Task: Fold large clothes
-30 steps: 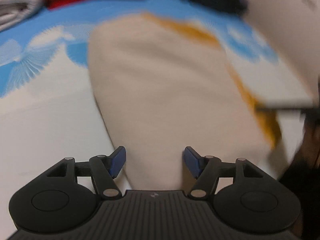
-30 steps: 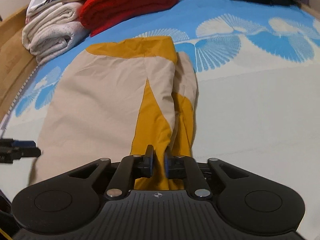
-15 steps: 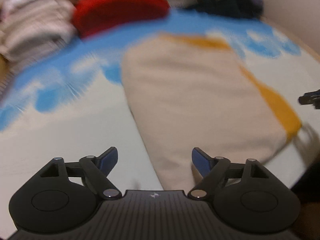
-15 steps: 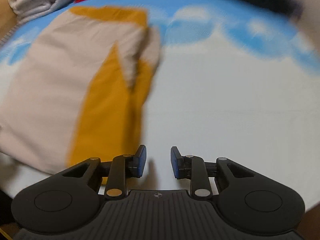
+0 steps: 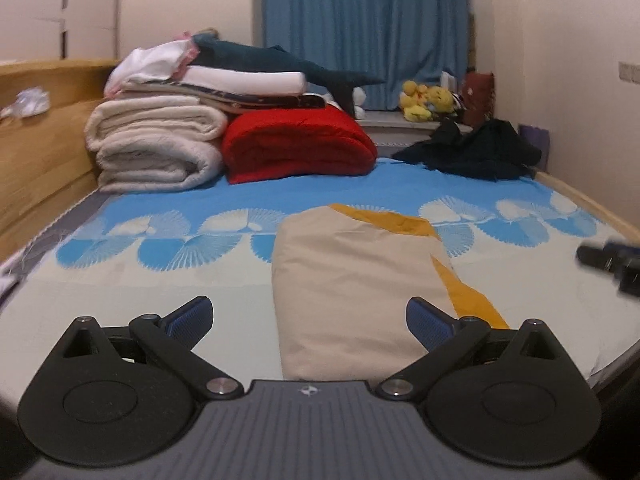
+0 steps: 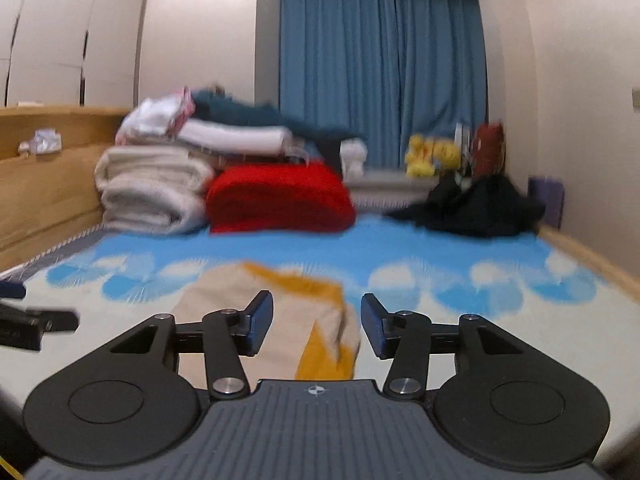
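On the bed (image 5: 100,292), near its front edge: folded beige-and-yellow garment (image 5: 352,280), lying flat as a long narrow panel, beige face up, yellow showing along the far end and the right side. Well apart from the stacked white blankets (image 5: 156,148), red blanket (image 5: 296,144) and dark clothing heap (image 5: 476,152) at the far end.

Left tool (image 5: 310,316): fingers spread wide, nothing between the pads; jaws just been opening. Seen over the near left portion of the garment, not touching it.

Right tool (image 6: 317,326): fingers partly spread, nothing pinched; jaws just been opening. Seen over the near right edge of the garment, where the yellow strip lies. Right wrist view blurred; fine creases not legible there.

Step in hand, judged: release after a lengthwise fold. Both tools free of the cloth and aimed across the bed rather than down at it.

Next move, judged: either a crosswise fold to shorten the panel, or a fetch of the next item from the dark clothing heap. For the crosswise fold: both tools lowered to the near corners, one per corner, all layers pinched together, corners carried toward the far end and laid edge on edge. Risk: only the top layer caught, with the lower layers left behind and the fold opened. Thin, limp fabric; low, even lift advised.
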Tool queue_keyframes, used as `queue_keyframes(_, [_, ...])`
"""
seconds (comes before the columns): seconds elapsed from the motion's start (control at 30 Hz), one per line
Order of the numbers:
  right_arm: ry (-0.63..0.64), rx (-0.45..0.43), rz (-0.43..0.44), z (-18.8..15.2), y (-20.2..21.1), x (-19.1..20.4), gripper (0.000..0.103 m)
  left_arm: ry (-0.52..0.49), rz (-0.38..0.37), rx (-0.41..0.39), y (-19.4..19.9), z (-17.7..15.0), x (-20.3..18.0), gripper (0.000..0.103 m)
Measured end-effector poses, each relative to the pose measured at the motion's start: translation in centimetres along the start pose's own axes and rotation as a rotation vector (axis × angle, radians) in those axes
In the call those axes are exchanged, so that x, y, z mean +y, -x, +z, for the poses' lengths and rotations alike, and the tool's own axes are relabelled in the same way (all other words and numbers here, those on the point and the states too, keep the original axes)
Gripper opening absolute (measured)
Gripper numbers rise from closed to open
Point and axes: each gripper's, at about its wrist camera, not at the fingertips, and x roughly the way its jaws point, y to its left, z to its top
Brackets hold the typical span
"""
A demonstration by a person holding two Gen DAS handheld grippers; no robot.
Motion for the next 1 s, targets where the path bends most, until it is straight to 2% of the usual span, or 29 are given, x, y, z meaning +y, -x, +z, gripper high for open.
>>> queue_keyframes(0.07, [-0.029,0.069,0.013,-0.8,0.1,0.4,0.053,0.024,-0.023,0.038,0.4,-1.6,-0.2,0.103])
queue_keyframes(0.13, [-0.039,0.143,0.027,-1.5,-0.1,1.6,0.053,0.012,0.003,0.131,-0.7,-2.5,-1.1,0.103])
queue_keyframes(0.17, [-0.035,0.167,0.029,-2.0,-0.2,2.0,0.053,0.025,0.015,0.149,-1.2,-2.5,-1.2,0.103])
queue_keyframes(0.23, [-0.019,0.202,0.026,-2.6,-0.7,2.5,0.053,0.061,0.015,0.157,-2.0,-2.3,-1.2,0.103])
queue_keyframes(0.33, [-0.02,0.23,0.022,-2.8,-1.9,3.2,0.053,0.061,0.036,0.157,-3.0,-2.2,-1.5,0.103])
queue_keyframes(0.4, [-0.02,0.236,0.015,-3.1,-2.2,3.7,0.053,0.056,0.057,0.156,-3.3,-2.2,-1.8,0.103])
queue_keyframes(0.6, [-0.005,0.225,0.005,-3.3,-2.8,3.7,0.054,0.048,0.027,0.139,-4.5,-1.7,-1.3,0.103])
queue_keyframes(0.7, [-0.001,0.225,-0.006,-3.3,-3.2,3.7,0.069,0.037,0.02,0.137,-4.7,-1.7,-1.4,0.103])
queue_keyframes(0.77, [0.005,0.217,-0.032,-3.4,-3.3,3.8,0.096,0.037,0.022,0.137,-4.8,-1.8,-1.3,0.103])
queue_keyframes(0.8, [0.012,0.207,-0.05,-3.4,-3.3,3.9,0.102,0.037,0.023,0.138,-4.8,-1.8,-1.3,0.103])
queue_keyframes(1.0, [0.015,0.255,-0.059,-3.8,-4.1,3.3,0.102,0.041,0.025,0.142,-4.9,-1.9,-1.2,0.103])
